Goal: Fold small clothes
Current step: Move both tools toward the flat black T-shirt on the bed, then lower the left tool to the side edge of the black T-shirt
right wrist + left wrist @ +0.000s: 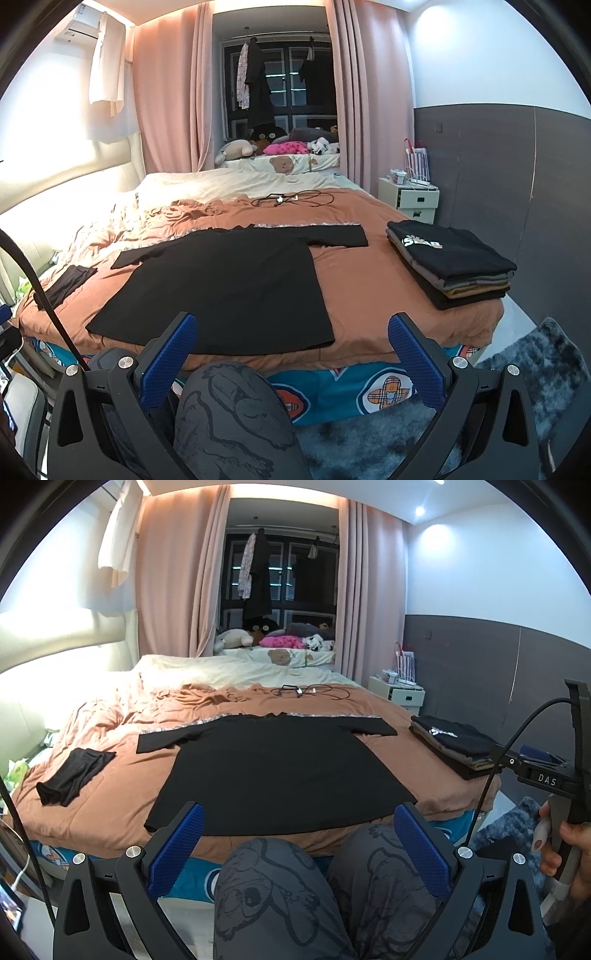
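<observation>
The black top (273, 771) lies spread flat on the brown bedspread (122, 808), body toward the foot of the bed and both sleeves stretched straight out to either side at its far end. A pale patterned trim runs along the upper edge of the sleeves. Laid out smooth like this, with its hem at the near edge of the bed, it looks ready for a first fold and is within easy reach of both tools.

To the left of the top, apart from it, a smaller dark garment (74, 775) lies crumpled, probably waiting its turn. To the right of the top, near the bed's corner, sits a stack of folded clothes (450, 266), neat and squared, which suggests finished pieces are gathered there.

The left tool (299, 845) and the right tool (291, 362) both hang short of the top's hem, above the person's knees, each with its blue pads wide apart and nothing between them. Beyond the top, farther up the bed, a tangle of cables (291, 199) lies well clear of the folding area.
</observation>
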`<state>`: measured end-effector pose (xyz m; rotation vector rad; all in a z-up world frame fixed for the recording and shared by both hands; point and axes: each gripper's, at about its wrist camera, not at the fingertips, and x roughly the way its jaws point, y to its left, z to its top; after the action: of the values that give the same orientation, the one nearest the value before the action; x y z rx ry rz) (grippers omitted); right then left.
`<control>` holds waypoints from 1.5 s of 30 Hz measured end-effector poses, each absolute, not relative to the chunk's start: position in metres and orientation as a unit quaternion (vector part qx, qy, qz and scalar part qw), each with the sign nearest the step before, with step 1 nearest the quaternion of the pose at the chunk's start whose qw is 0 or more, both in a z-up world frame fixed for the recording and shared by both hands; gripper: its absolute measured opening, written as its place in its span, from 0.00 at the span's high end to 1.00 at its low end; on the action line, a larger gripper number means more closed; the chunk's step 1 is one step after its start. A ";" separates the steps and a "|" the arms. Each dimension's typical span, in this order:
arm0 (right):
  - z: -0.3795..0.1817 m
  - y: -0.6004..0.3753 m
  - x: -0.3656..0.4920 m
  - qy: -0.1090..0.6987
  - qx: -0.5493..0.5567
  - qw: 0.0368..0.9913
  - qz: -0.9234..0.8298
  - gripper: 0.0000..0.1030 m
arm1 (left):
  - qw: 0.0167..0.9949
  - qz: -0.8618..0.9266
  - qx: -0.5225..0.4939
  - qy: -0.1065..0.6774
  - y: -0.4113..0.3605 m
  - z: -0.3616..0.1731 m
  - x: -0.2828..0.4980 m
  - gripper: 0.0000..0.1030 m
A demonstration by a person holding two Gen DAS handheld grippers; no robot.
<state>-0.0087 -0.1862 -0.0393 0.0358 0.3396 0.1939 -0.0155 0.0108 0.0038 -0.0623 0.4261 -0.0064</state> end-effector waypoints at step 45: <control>-0.022 -0.106 0.167 0.199 0.025 0.975 0.094 0.00 | 0.956 0.043 -0.079 0.281 0.136 -0.019 0.147 0.01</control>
<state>0.1667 -0.1056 -0.0216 0.0509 0.4020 0.1890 0.1468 0.1363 -0.0192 -0.1602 0.5698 0.0878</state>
